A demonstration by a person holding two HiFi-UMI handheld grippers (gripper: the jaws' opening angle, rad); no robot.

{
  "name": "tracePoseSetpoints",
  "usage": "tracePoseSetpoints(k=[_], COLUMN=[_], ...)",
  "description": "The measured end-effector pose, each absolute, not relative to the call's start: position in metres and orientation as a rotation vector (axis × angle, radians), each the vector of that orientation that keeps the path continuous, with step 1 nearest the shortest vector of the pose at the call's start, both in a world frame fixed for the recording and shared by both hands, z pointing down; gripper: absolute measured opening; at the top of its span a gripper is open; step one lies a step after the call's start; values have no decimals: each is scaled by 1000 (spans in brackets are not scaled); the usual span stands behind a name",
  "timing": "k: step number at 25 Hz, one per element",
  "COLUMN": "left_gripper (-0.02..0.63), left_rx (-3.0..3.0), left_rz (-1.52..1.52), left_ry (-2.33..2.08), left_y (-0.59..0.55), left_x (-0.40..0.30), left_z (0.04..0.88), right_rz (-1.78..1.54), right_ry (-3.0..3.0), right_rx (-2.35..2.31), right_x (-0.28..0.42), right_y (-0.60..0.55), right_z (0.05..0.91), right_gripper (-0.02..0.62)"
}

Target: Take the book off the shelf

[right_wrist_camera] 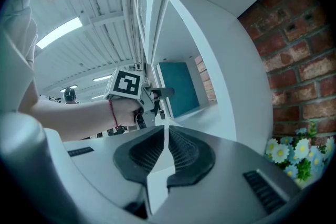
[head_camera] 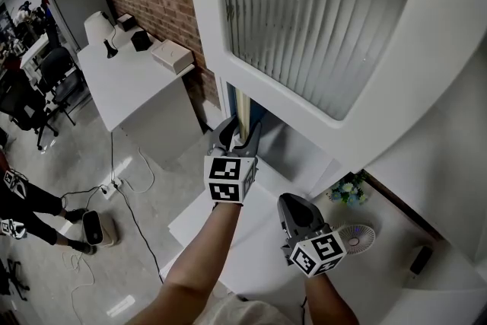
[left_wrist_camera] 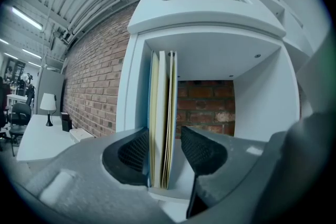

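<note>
The book (left_wrist_camera: 163,113) stands upright at the left side of the open compartment of the white shelf (left_wrist_camera: 257,107), its lower edge on the shelf floor and its cream page edges facing out. It is close beside the compartment's left wall; whether it is one volume or a couple of thin ones pressed together cannot be told. In the head view the book (head_camera: 245,112) shows as a narrow cream and blue strip just under the glazed cabinet door.

The left gripper (left_wrist_camera: 163,140) is pushed up to it with its jaws apart, one on each side of the book's lower part. The left jaw looks to be against the cover, while a clear gap shows between the book and the right jaw, so nothing is clamped yet. The right gripper (right_wrist_camera: 166,136) hangs lower and nearer the person, well apart from the shelf, its ribbed jaws closed together with nothing between them.

By my reading, the step in hand is the grasp itself: the approach is made and the squeeze is not. The next move calls for closing the left jaws squarely on both covers, low down where they now sit, then drawing the book straight out towards the person and clear of the compartment's left wall. A thin, tall book may tip or fan open if it is pinched too lightly or pulled at an angle
</note>
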State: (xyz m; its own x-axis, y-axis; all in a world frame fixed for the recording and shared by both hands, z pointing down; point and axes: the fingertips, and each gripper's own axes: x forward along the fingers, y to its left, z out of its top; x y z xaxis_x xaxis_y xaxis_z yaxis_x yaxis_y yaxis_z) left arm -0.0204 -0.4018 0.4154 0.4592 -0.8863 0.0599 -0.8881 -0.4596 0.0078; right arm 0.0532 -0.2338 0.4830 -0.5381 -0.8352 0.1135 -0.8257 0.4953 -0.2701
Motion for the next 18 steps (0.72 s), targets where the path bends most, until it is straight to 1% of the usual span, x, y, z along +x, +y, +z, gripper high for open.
tracePoseSetpoints(k=[2,4,8,18], left_gripper=[168,116,56,49], left_rx=[2626,2607,2604,2607], left_rz=[67,69,87,89], left_ry=[-1632,-1649,-1661,-1645], left_y=[-404,-406,-407,-403], left_x=[-24,-28,-32,-27], left_z=[416,416,417,415], right_rz=[-460,-463,-464,-458], right_ry=[2685,2684,2681,2677], right_rx=[-1496,-1502,-1514,-1519], right_x=[54,54,56,59], right_y=[-234,-235,-235,-233], right_z=[484,485,485,482], right_gripper=[18,18,18,18])
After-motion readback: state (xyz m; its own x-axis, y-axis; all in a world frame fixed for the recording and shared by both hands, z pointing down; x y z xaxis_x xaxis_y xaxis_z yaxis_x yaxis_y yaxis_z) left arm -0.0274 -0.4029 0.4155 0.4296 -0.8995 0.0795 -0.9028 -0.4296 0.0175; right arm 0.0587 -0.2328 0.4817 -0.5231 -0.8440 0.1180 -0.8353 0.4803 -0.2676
